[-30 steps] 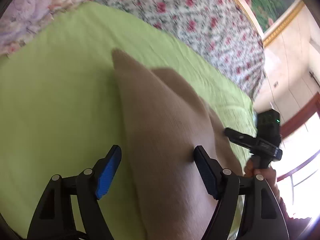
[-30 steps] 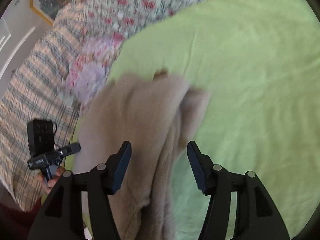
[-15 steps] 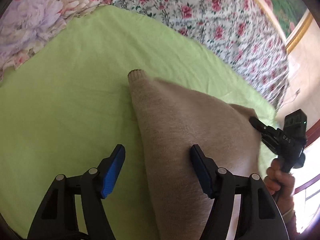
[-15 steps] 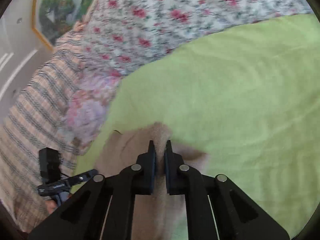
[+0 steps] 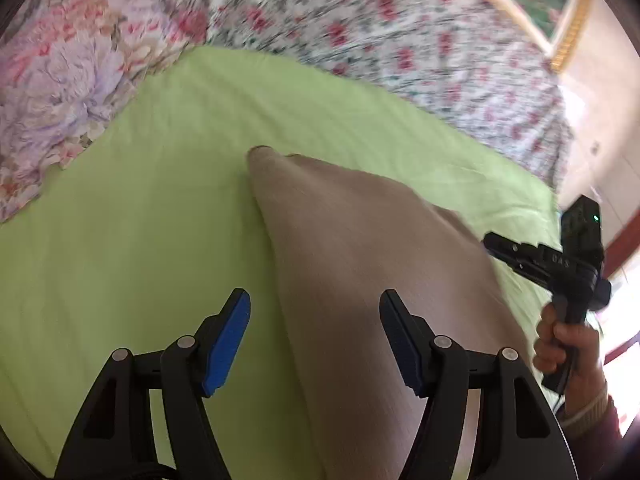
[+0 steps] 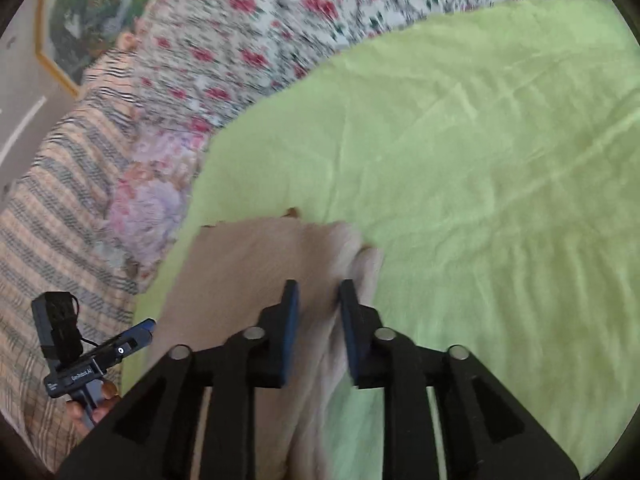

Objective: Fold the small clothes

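Observation:
A beige knitted garment [image 5: 360,264] lies folded on the green sheet [image 5: 140,208]. My left gripper [image 5: 314,332] is open and hovers over the garment's left edge, holding nothing. In the right wrist view the garment [image 6: 256,264] lies below my right gripper [image 6: 318,308], whose jaws stand partly apart with a fold of the cloth between them, not clamped. The right gripper also shows in the left wrist view [image 5: 496,246], past the garment's right edge. The left gripper shows in the right wrist view [image 6: 140,330] at the lower left.
A floral quilt [image 5: 400,40] runs along the far side of the sheet, with a lilac floral cushion [image 5: 60,92] at the left. A striped plaid blanket [image 6: 60,208] lies at the left of the right wrist view. A framed picture [image 6: 80,20] hangs beyond.
My right gripper shut on the garment half a second ago and has now partly opened over it. The garment has gone from lifted to lying flatter. My left gripper stayed open.

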A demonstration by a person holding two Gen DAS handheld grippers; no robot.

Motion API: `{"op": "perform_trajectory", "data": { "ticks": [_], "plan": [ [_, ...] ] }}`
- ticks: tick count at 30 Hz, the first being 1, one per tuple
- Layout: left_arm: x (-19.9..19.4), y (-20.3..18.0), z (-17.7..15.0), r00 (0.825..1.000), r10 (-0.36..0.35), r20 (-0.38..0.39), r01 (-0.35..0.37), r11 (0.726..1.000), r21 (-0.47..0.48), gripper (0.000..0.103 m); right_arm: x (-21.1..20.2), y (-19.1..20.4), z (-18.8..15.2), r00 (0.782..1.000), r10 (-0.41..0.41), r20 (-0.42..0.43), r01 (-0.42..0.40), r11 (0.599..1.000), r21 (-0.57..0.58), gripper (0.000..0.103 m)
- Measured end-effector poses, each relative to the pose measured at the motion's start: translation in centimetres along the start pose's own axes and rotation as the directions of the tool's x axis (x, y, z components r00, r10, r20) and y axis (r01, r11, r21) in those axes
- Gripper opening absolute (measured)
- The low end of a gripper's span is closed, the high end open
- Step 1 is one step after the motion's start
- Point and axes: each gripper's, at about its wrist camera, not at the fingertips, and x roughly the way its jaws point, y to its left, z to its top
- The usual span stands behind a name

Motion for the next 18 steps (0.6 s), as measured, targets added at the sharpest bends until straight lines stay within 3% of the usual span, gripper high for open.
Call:
{"op": "perform_trajectory", "data": {
  "ticks": [5,10,13,18],
  "plan": [
    [-4.3,-2.5,-6.7,1.000,-0.012,0.014,0.010,0.995,0.097,0.068,-4.6,1.4,-5.3,0.999,0.043,0.000,-0.043,0.999,-0.016,0.037],
    [-5.7,-3.7,-12.2,1.000,-0.025,0.000,0.025,0.993,0.118,0.073,-6.9,2.2,-9.8,0.997,0.078,-0.027,-0.078,0.997,-0.023,0.037],
    [-4.9,-4.2,-14.1,1.000,0.029,-0.006,-0.028,0.991,0.131,0.074,-6.6,2.7,-11.4,0.994,0.087,-0.059,-0.089,0.995,-0.045,0.041],
    [-3.2,-5.0,-14.4,0.992,0.125,0.021,-0.126,0.979,0.162,0.069,-5.1,3.4,-12.5,0.994,0.077,-0.081,-0.082,0.994,-0.067,0.041]
  ]
}}
